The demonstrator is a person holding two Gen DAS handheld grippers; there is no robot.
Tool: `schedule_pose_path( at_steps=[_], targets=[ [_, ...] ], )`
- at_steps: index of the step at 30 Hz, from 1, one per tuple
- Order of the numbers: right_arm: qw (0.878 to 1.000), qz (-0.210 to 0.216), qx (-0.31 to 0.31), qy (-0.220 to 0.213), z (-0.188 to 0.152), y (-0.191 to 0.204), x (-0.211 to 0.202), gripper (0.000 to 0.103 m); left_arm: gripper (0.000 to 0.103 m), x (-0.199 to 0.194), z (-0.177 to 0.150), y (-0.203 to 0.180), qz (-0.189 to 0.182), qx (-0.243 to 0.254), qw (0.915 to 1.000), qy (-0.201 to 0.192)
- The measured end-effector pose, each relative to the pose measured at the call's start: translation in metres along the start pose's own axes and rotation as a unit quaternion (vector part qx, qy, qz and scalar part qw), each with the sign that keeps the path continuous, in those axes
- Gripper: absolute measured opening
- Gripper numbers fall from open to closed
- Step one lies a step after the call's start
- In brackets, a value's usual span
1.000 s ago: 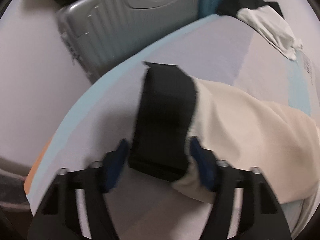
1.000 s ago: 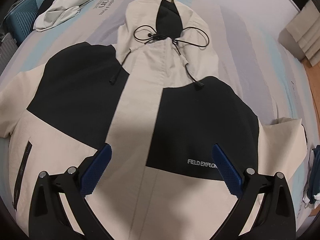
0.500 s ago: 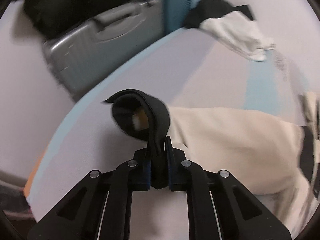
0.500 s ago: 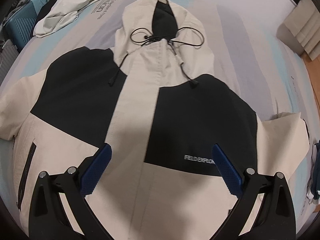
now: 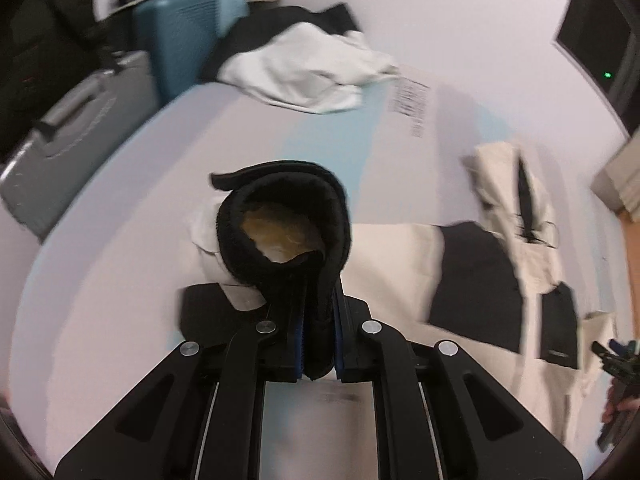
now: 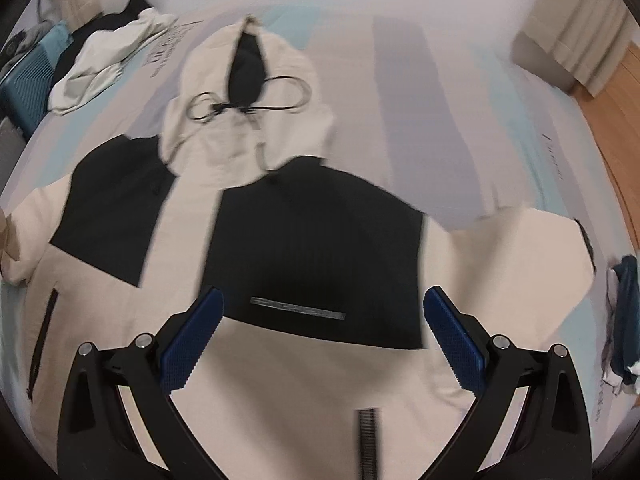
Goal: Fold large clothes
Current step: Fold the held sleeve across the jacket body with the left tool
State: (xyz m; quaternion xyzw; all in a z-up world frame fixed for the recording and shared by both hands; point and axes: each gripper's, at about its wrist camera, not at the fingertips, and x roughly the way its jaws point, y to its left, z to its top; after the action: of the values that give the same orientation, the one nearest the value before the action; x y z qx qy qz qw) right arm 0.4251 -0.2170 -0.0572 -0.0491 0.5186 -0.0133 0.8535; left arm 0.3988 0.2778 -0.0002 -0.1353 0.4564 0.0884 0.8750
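The left hand-held gripper (image 5: 318,346) pinches the jacket's black cuff (image 5: 286,224); white clothes (image 5: 308,66) lie at 12 o'clock.

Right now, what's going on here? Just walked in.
A person with a gripper in each hand is folding a cream-and-black hooded jacket spread flat on a bed. The left gripper is shut on the jacket's black sleeve cuff, lifted off the bed. The right gripper hangs open above the jacket's chest, holding nothing. No fold is laid yet. Another pale garment lies bunched at the bed's far corner, next to suitcases.
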Motion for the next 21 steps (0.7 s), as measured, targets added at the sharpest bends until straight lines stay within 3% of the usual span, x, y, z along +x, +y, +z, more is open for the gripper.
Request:
schedule_pose_path(
  at_steps=[6,11,21],
  targets=[
    [1.0,-0.017,0.025,-0.005,-0.006,-0.071,-0.008,0.096,0.008,0.002,-0.012,-0.126,-0.056,0.049,0.9972,0.008],
    [0.999,-0.043,0.027,0.007,-0.015,-0.141,-0.006,0.096,0.008,0.012,-0.031,-0.233,-0.093,0.11,0.9895,0.017],
    [0.998,-0.03,0.048,0.041,-0.031,-0.286,0.01,0.096,0.008,0.049,-0.081,-0.38,-0.106,0.165,0.9792,0.051]
  ],
)
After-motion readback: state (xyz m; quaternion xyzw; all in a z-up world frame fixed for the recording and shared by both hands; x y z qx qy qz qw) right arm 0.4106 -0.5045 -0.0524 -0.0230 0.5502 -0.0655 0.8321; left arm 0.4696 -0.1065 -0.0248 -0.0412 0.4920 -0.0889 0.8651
